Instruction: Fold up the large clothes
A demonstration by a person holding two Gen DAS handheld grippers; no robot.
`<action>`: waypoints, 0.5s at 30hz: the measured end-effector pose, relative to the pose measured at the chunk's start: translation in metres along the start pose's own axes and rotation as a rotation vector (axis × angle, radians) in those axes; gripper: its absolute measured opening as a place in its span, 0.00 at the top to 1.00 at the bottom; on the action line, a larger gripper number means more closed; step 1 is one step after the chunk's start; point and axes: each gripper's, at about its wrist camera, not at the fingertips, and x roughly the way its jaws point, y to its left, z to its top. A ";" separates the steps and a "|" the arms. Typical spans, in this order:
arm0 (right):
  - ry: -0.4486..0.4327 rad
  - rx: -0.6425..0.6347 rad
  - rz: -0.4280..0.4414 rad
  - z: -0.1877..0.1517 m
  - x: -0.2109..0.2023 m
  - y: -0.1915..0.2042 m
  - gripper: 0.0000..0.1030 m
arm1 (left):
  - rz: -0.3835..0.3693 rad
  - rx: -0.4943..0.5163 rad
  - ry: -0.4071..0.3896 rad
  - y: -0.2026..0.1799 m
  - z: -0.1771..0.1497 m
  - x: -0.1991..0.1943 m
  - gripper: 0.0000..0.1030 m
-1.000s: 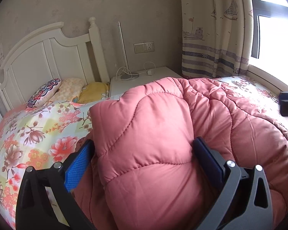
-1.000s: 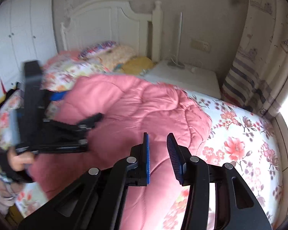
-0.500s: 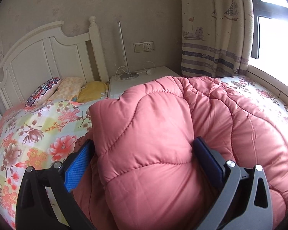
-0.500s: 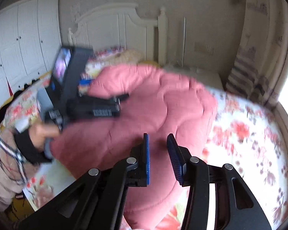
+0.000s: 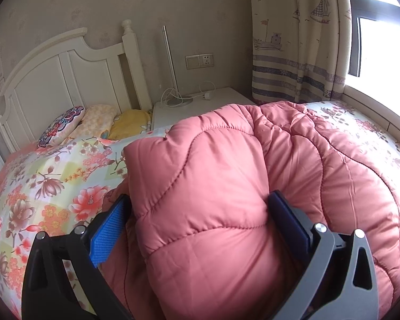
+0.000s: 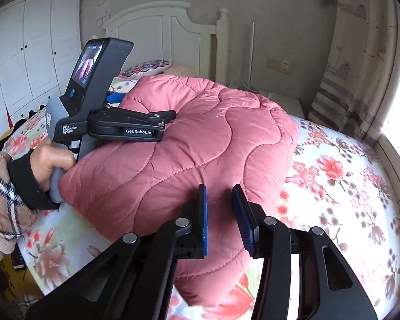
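Covering floral bed [image 6: 341, 186]: pink quilt [image 6: 200, 144] | white headboard [image 5: 53, 80] | curtained window [image 5: 373, 40]

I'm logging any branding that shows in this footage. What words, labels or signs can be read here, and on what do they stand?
"GenRobot.AI": on the arm of the left gripper.
"Data Acquisition System": on that gripper's grey handle.
Paper notes on the wall by the headboard: too small to read.
Small screen on the gripper: shows a picture, no legible text.

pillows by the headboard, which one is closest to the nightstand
The plain yellow pillow, lying right beside the white nightstand. The pale checked pillow is in the middle; the dark floral-embroidered pillow is farthest.
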 end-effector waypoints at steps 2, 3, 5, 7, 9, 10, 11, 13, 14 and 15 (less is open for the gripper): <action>-0.017 0.015 0.028 0.003 -0.014 -0.003 0.55 | 0.013 0.002 0.011 -0.001 0.001 -0.003 0.02; -0.055 0.023 0.036 0.003 -0.023 -0.004 0.55 | 0.018 0.004 0.014 -0.002 0.001 -0.004 0.02; -0.152 0.036 0.046 0.000 -0.041 -0.006 0.55 | 0.029 0.003 0.018 -0.003 0.001 -0.006 0.02; -0.147 0.049 0.069 -0.002 -0.044 -0.008 0.55 | 0.050 0.001 0.015 -0.004 0.002 -0.012 0.02; -0.044 0.064 0.077 -0.002 -0.039 -0.009 0.55 | 0.107 0.009 0.002 -0.005 0.006 -0.025 0.02; -0.029 0.074 0.115 -0.002 -0.044 -0.011 0.55 | 0.199 0.013 -0.031 -0.007 0.010 -0.039 0.02; -0.058 0.087 0.158 -0.001 -0.057 -0.012 0.55 | 0.258 0.017 -0.085 -0.009 0.014 -0.059 0.02; -0.219 0.084 0.214 0.002 -0.104 -0.010 0.55 | 0.289 -0.001 -0.203 -0.008 0.018 -0.104 0.02; -0.323 0.054 0.218 0.001 -0.130 -0.007 0.55 | 0.309 -0.021 -0.249 -0.007 0.020 -0.127 0.02; -0.434 0.014 0.211 -0.002 -0.153 -0.004 0.55 | 0.307 -0.047 -0.288 -0.007 0.021 -0.148 0.02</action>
